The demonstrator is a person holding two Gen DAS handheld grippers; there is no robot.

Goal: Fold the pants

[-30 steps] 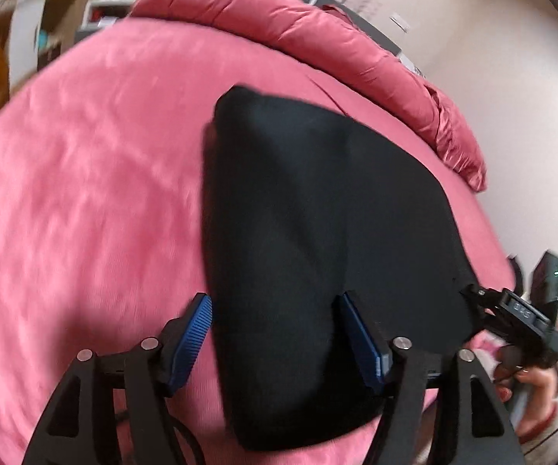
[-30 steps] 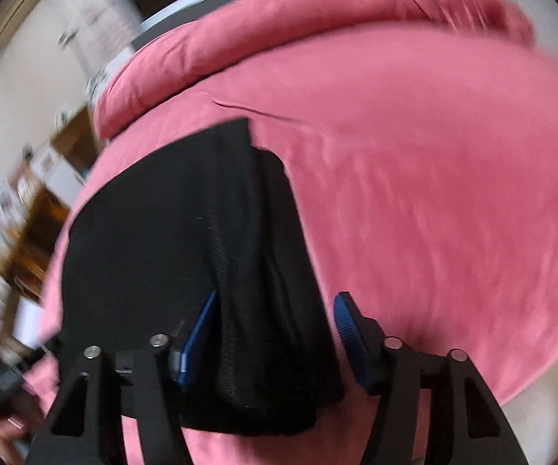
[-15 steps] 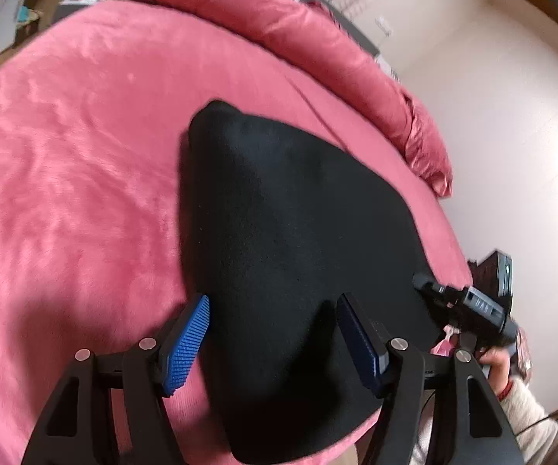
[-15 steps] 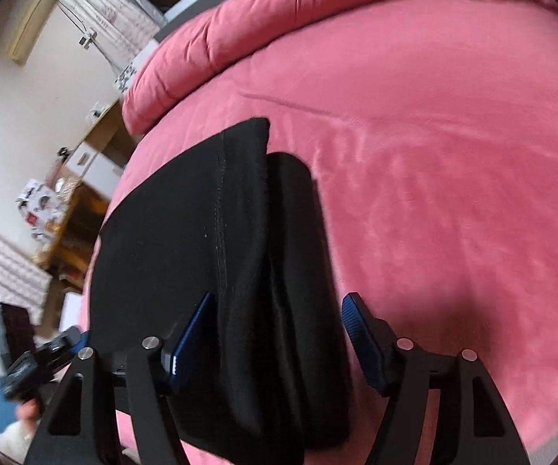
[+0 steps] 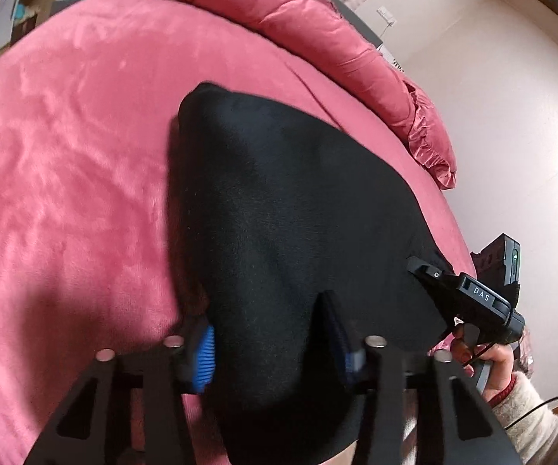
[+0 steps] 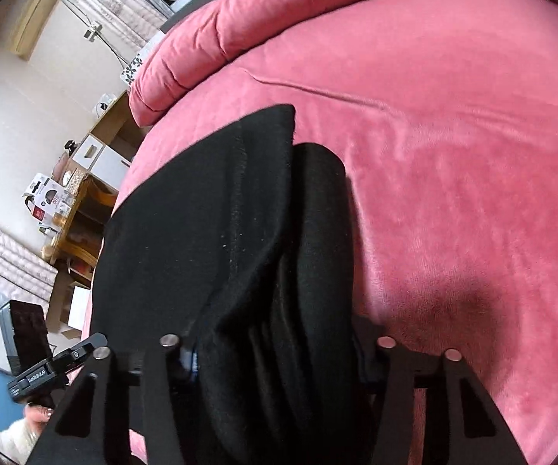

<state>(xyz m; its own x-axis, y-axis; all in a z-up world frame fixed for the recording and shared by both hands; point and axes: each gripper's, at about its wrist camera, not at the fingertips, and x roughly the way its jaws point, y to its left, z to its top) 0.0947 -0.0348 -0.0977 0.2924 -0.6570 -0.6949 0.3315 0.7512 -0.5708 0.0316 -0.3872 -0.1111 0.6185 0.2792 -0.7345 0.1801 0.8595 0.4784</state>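
Black pants [image 5: 290, 209] lie folded in a thick stack on the pink bed [image 5: 65, 162]. My left gripper [image 5: 275, 348] is open, its blue-padded fingers [image 5: 205, 352] straddling the near left end of the stack. My right gripper [image 6: 279, 352] is open too, its fingers on either side of the stack's right end, where several folded layers [image 6: 310, 232] show edge-on. The right gripper also shows in the left wrist view [image 5: 469, 302], and the left one in the right wrist view [image 6: 50, 372]. Cloth hides much of the pads.
A rolled pink duvet [image 5: 286, 11] runs along the far side of the bed. A wooden shelf unit with boxes [image 6: 65, 209] stands off the bed's left edge. A pale wall [image 5: 511, 116] is to the right.
Both grippers have moved forward and down onto the near edge of the stack. The cloth now lies between the fingers, which have drawn a little closer together.
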